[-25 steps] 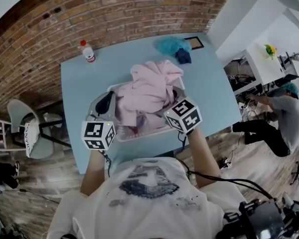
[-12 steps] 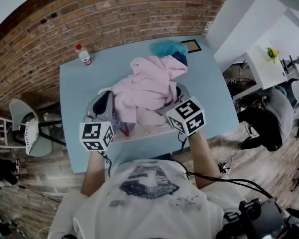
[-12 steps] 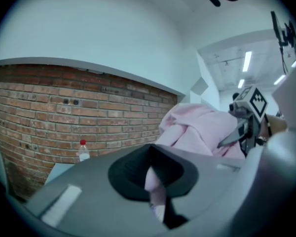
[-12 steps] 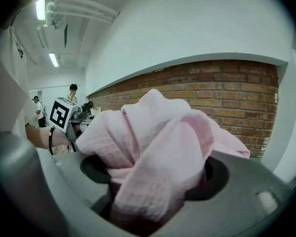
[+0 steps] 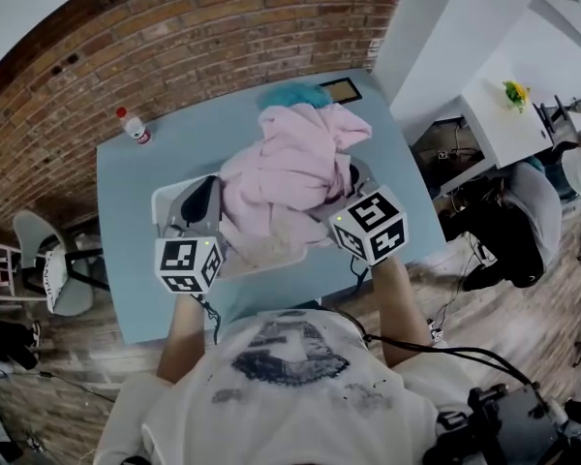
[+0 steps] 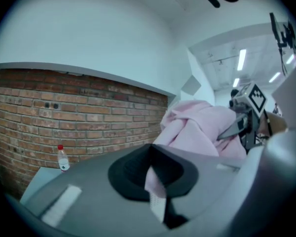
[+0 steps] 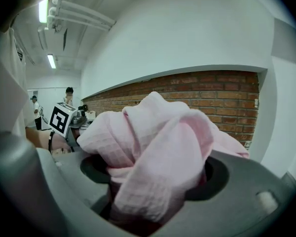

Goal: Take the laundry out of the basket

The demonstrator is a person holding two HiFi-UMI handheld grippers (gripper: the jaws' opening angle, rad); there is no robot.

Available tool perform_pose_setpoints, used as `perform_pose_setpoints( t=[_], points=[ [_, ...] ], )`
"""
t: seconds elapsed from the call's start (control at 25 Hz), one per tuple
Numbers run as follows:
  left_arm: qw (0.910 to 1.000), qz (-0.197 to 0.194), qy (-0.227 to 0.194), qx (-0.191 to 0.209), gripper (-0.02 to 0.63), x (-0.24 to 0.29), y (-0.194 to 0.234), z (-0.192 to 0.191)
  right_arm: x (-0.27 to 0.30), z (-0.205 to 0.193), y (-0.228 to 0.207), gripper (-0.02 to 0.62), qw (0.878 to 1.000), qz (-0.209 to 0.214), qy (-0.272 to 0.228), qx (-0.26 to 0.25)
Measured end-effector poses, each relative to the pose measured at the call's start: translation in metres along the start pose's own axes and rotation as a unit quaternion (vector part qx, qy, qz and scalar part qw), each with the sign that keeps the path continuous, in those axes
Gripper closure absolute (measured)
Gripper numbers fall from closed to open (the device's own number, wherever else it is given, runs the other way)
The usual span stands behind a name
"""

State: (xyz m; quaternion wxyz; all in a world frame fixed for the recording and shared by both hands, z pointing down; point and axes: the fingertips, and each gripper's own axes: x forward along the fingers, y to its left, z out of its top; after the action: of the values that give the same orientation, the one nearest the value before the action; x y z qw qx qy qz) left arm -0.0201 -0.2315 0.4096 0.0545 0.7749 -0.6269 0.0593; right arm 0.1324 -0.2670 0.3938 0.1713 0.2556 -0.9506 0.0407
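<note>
A big pink garment [image 5: 286, 177] hangs bunched between my two grippers, lifted above the white laundry basket [image 5: 167, 196] on the blue table [image 5: 136, 303]. My left gripper [image 5: 211, 203] is shut on a thin fold of the pink garment [image 6: 155, 194], and most of the cloth [image 6: 200, 127] billows to its right. My right gripper [image 5: 347, 186] is shut on a thick wad of the same garment [image 7: 153, 152]; its jaws stand wide around the bunch. What else lies in the basket is hidden under the cloth.
A water bottle [image 5: 133, 127] stands at the table's far left by the brick wall. A teal fluffy item [image 5: 292, 95] and a small dark frame [image 5: 337, 89] lie at the far edge. A grey chair [image 5: 50, 271] stands left of the table; a seated person [image 5: 535, 223] is at the right.
Both grippers have risen and moved away from me with the pink garment, which now hangs higher over the basket and covers the dark blue item by the teal one.
</note>
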Motion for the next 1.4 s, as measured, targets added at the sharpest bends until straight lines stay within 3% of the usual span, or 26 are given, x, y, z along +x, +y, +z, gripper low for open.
perform_pose_setpoints(
  t=[0.76, 1.4],
  points=[
    [0.9995, -0.030, 0.008, -0.006, 0.615, 0.080, -0.139, -0.012, -0.111, -0.062, -0.120, 0.202, 0.998, -0.054, 0.001, 0.029],
    [0.9984, -0.049, 0.028, 0.002, 0.615, 0.107, -0.182, -0.029, -0.131, -0.125, -0.161, 0.202, 0.994, -0.095, 0.031, 0.053]
  ],
)
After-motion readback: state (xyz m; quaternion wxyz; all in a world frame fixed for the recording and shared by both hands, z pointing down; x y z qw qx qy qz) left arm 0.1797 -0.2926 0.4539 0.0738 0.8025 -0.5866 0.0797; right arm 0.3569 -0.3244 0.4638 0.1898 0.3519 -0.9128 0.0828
